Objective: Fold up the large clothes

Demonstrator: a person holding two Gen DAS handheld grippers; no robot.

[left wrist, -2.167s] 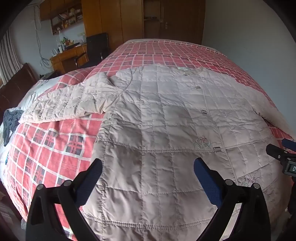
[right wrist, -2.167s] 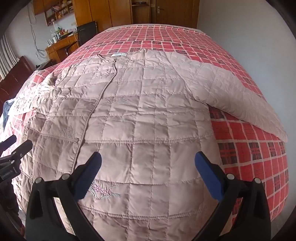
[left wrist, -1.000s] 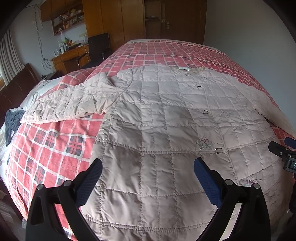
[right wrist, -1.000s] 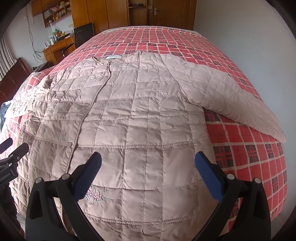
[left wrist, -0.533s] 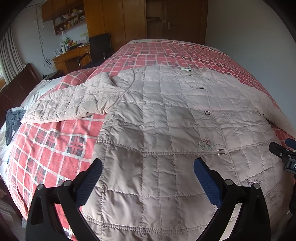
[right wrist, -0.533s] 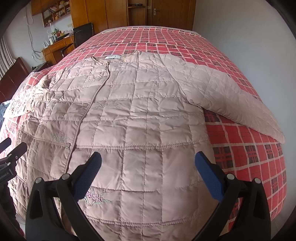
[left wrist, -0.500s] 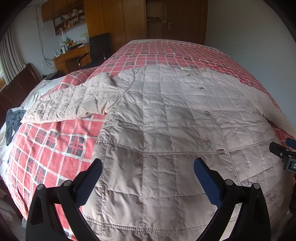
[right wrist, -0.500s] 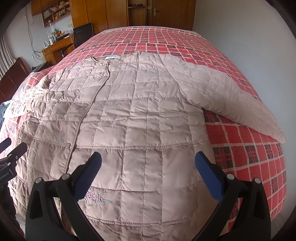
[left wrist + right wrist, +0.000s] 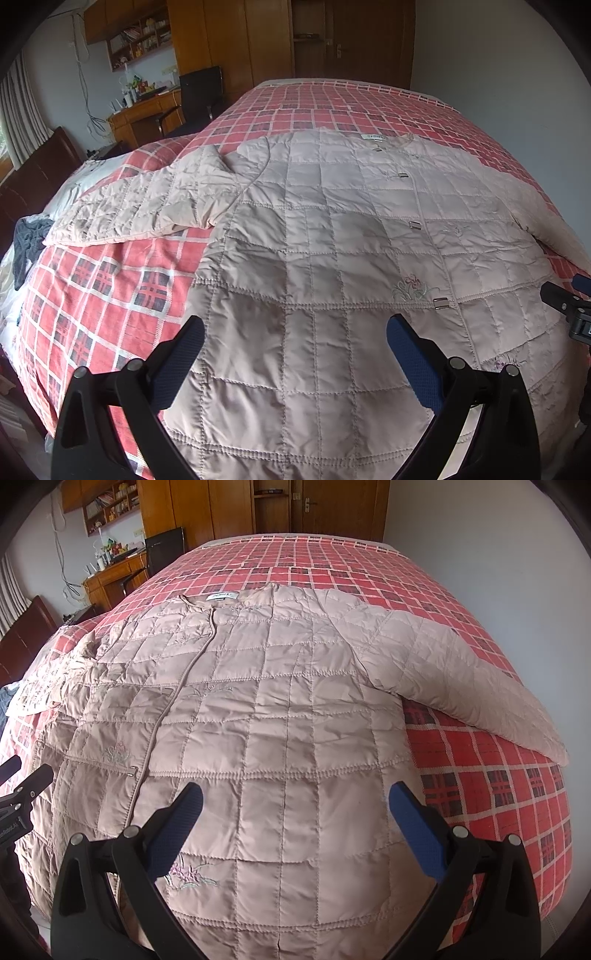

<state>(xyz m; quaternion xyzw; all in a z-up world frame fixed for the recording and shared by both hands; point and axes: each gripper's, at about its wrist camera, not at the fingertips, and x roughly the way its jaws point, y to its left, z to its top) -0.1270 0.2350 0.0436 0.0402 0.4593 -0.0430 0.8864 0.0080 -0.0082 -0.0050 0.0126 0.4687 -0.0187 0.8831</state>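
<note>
Wooden wardrobes (image 9: 236, 40) and a cluttered desk (image 9: 147, 110) backed the bed (image 9: 369, 565), whose red checked cover held the quilted jacket (image 9: 280, 716) spread flat. I saw my left hand-held gripper (image 9: 295, 354) and right hand-held gripper (image 9: 295, 823) both spread wide, empty, above its hem.

**Pale pink quilting over red plaid**

The quilted jacket (image 9: 332, 258) is showing pale dusty pink in a stitched square grid, with small pink-and-green flower embroidery. The bedspread (image 9: 103, 295) is showing red, dark and white plaid. Each tool (image 9: 295, 354) (image 9: 295, 830) is showing black arms and dark blue pads (image 9: 177, 365).
</note>
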